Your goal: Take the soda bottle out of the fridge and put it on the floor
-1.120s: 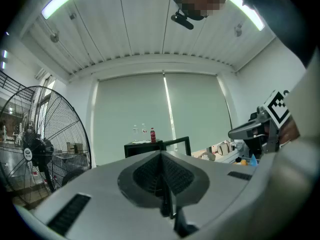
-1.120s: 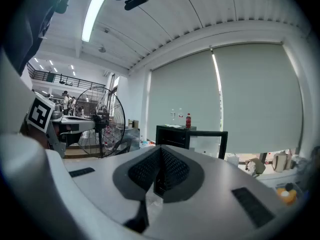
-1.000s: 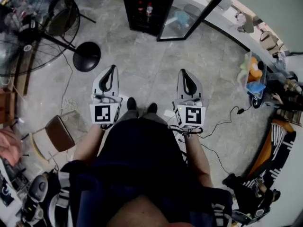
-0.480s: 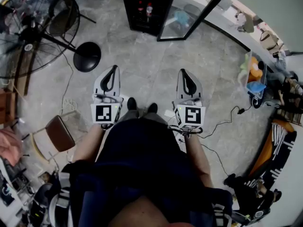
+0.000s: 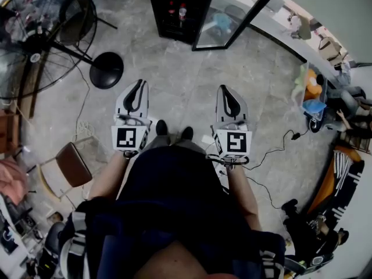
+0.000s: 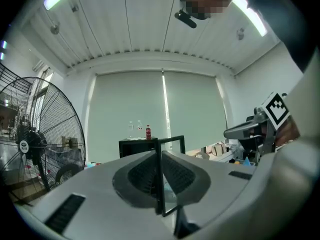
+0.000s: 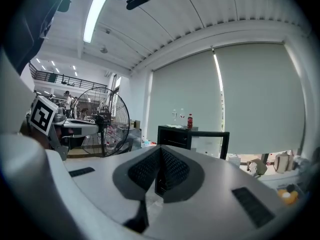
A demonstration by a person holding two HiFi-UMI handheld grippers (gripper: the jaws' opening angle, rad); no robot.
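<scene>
The person stands on the grey stone floor point(image 5: 192, 80), well apart from the small black fridge point(image 5: 177, 25), whose glass door point(image 5: 232, 16) hangs open to the right. Both tools are held out in front. The left gripper point(image 5: 138, 86) has its fingers pressed together on nothing, and the right gripper point(image 5: 226, 90) is the same, closed and empty.

The red soda bottle point(image 7: 190, 120) is over at the fridge. From the gripper views it looks to stand on the cabinet's top beside two clear bottles point(image 6: 138, 126), though from above I can't be sure it isn't on a shelf inside. Nothing has been reached for yet, I'd say.

The trouble ahead is mostly underfoot. The walk-up passes the round base of the big black floor fan point(image 5: 106, 70) and a black cable point(image 5: 273, 151) trailing on the floor, and either could catch a foot. At the fridge, a careless reach could knock the neighbouring bottles. A smooth round bottle pinched off-centre could also slip free.
</scene>
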